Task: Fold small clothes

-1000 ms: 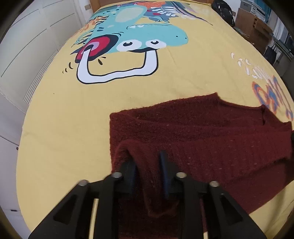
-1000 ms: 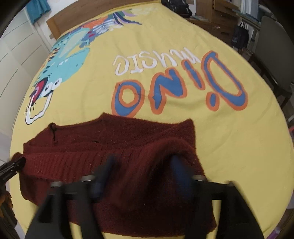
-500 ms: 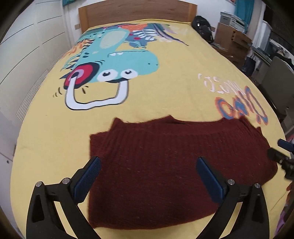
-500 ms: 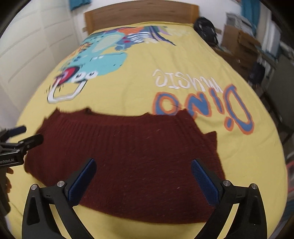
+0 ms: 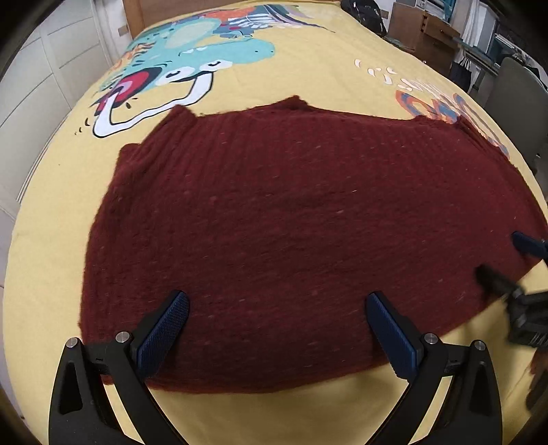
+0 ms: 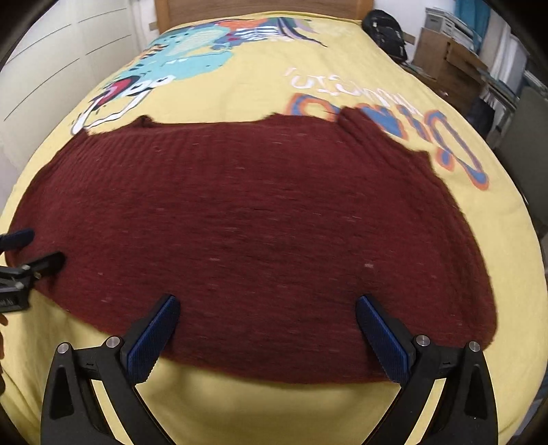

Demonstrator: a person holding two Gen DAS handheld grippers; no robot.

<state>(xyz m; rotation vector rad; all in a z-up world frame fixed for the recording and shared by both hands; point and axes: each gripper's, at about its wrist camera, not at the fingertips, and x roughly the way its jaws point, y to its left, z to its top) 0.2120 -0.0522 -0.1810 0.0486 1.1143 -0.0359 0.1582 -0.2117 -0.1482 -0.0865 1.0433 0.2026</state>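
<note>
A dark red knitted sweater (image 5: 291,222) lies flat and folded on the yellow bedspread (image 5: 61,205); it fills the right wrist view too, as the sweater (image 6: 257,219). My left gripper (image 5: 277,308) hangs open over the sweater's near edge, jaws wide, blue pads (image 5: 164,328) bare with nothing between them. My right gripper (image 6: 267,311) is open as well, above the near edge further right. Each gripper shows in the other's view: the right gripper (image 5: 513,263) at the right border, the left gripper (image 6: 30,253) at the left border.
The bedspread carries a teal dinosaur print (image 5: 205,51) and orange-blue lettering (image 6: 394,116). A wooden headboard (image 6: 260,7) stands at the far end. White cupboard doors (image 5: 44,61) line the left; boxes and drawers (image 6: 452,58), a black bag (image 6: 383,27) and a chair (image 5: 517,89) stand on the right.
Both grippers let go of the sweater fold they pinched and opened wide. The fold dropped flat. Both grippers then moved lower and nearer to the sweater's near edge.
</note>
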